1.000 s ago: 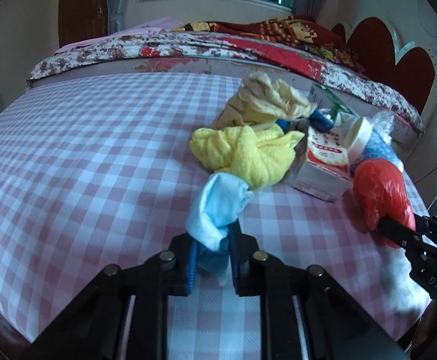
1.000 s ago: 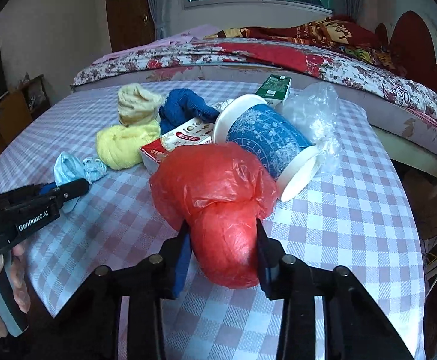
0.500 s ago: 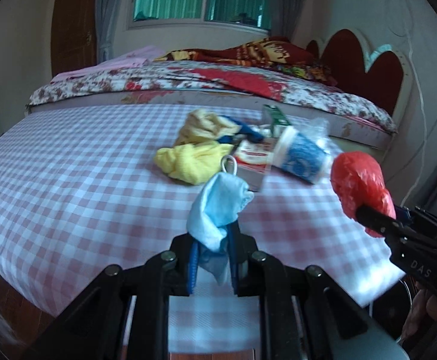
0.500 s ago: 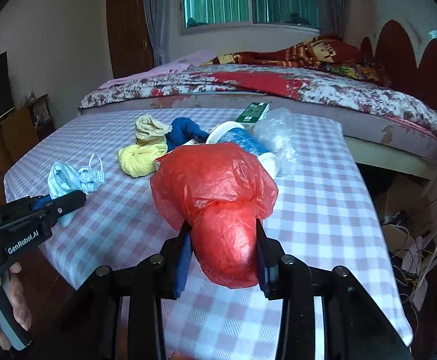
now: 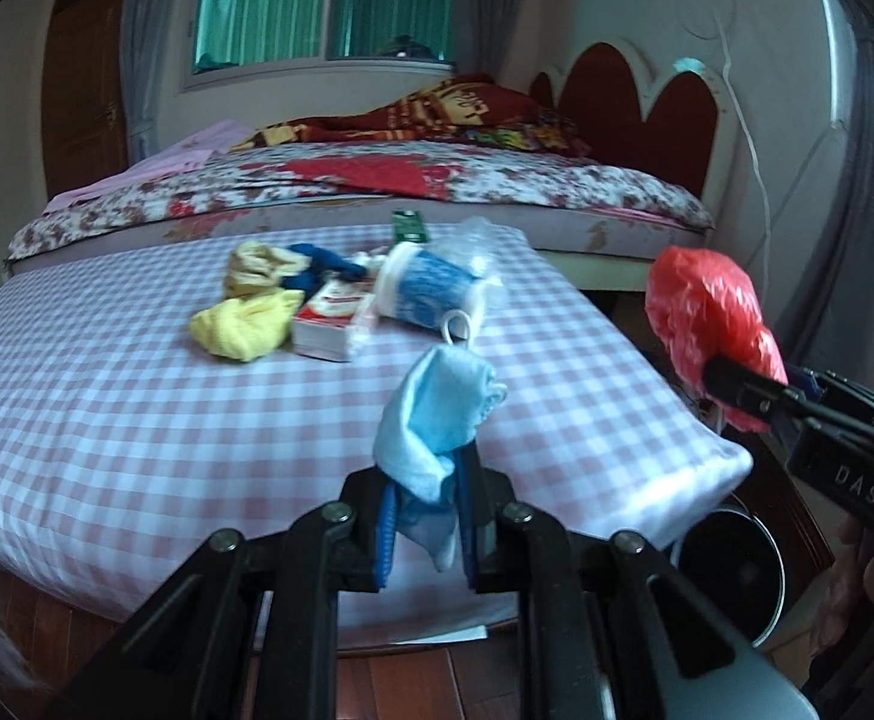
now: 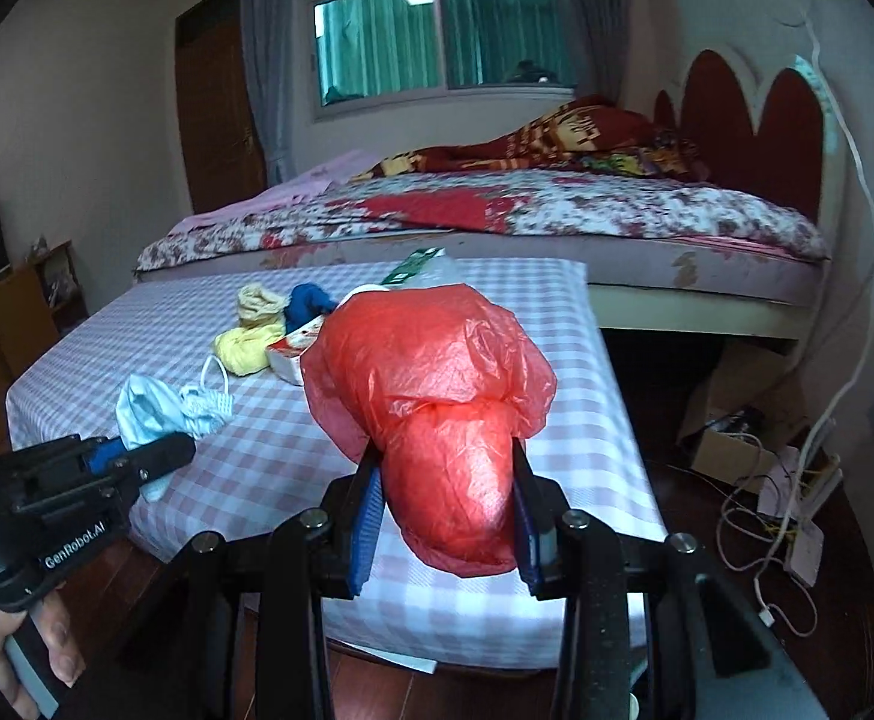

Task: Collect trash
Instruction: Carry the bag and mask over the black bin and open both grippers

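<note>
My left gripper (image 5: 426, 501) is shut on a light blue face mask (image 5: 437, 414) and holds it in the air, off the front edge of the checked table (image 5: 107, 420). It also shows in the right wrist view (image 6: 155, 456) with the mask (image 6: 149, 411). My right gripper (image 6: 446, 510) is shut on a crumpled red plastic bag (image 6: 437, 384), held up beyond the table's front right corner; the bag also shows in the left wrist view (image 5: 707, 312).
On the table lie a yellow cloth (image 5: 245, 327), a beige cloth (image 5: 257, 264), a blue cloth (image 5: 317, 273), a red-and-white carton (image 5: 332, 327), a blue paper cup (image 5: 425, 294), clear plastic (image 5: 473, 240) and a green box (image 5: 410, 225). A round bin (image 5: 731, 564) stands below the right corner. A bed (image 6: 497, 210) is behind. Cables (image 6: 785, 516) lie on the floor.
Both grippers have pulled back and up from the table with the mask and the red bag held. The table and the things on it now look farther away.
</note>
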